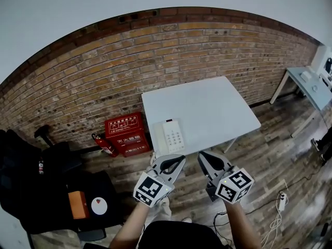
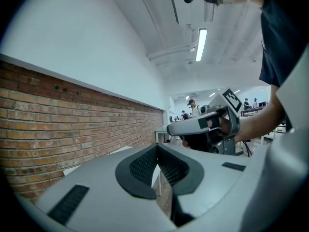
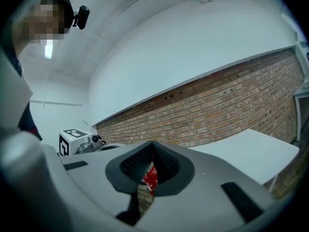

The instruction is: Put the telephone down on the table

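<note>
head view, phone: the telephone is already lying flat on the white table, keypad up, right by the near-left corner
head view, left tool: left gripper hangs in front of the table's near edge, just short of the phone and not touching it, jaws pinched narrow with nothing in them
head view, right tool: right gripper sits beside the left one, same deal, jaws narrow and empty, tips just below the table edge
head view, cubes: each gripper's marker cube faces the camera, left cube, right cube
head view, around: brick wall behind the table, a red box on the wood floor left of the table with a fire extinguisher just beside it, a second pale table off to the right, a power strip on the floor near the right arm
left gripper view, jaws: the dark pads meet at the tip, nothing between them
left gripper view, background: the right gripper shows just past the tips, held in a hand; brick wall to the left, a ceiling light overhead
right gripper view, jaws: pads together too, nothing held, only the red box peeking through the notch under them
right gripper view, background: the table stretches out to the right, the left cube pokes in at the left
</note>
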Motion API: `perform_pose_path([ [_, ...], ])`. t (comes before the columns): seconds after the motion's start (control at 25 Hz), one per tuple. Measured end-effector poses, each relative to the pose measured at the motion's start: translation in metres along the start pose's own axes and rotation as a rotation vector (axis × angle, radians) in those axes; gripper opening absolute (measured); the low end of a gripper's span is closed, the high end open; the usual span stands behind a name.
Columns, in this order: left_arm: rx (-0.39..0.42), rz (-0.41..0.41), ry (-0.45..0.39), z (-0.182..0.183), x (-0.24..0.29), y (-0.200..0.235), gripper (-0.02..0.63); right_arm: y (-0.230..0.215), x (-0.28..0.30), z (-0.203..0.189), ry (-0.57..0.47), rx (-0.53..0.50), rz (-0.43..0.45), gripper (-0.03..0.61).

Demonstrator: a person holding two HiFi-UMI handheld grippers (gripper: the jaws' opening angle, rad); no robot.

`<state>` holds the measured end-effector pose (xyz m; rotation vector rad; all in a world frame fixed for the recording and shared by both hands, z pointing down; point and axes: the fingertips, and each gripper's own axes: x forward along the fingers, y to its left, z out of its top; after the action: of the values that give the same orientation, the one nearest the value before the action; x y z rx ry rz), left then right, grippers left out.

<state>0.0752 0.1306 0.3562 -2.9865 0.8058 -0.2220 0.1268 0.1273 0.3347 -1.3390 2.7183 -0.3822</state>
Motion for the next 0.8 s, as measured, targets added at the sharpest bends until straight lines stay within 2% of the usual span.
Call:
perform_pose_path([
  [0.4, 0.017, 0.024, -0.014, 0.008, -0.004, -0.037, 0.008, 0.002, -0.041, -0.002, -0.021, -0.008, 0.004, 0.014],
  [0.8, 0.037, 0.047, -0.033, 0.019, -0.005, -0.046, 0.008, 0.001, -0.052, 0.0, -0.041, -0.007, 0.006, 0.012],
])
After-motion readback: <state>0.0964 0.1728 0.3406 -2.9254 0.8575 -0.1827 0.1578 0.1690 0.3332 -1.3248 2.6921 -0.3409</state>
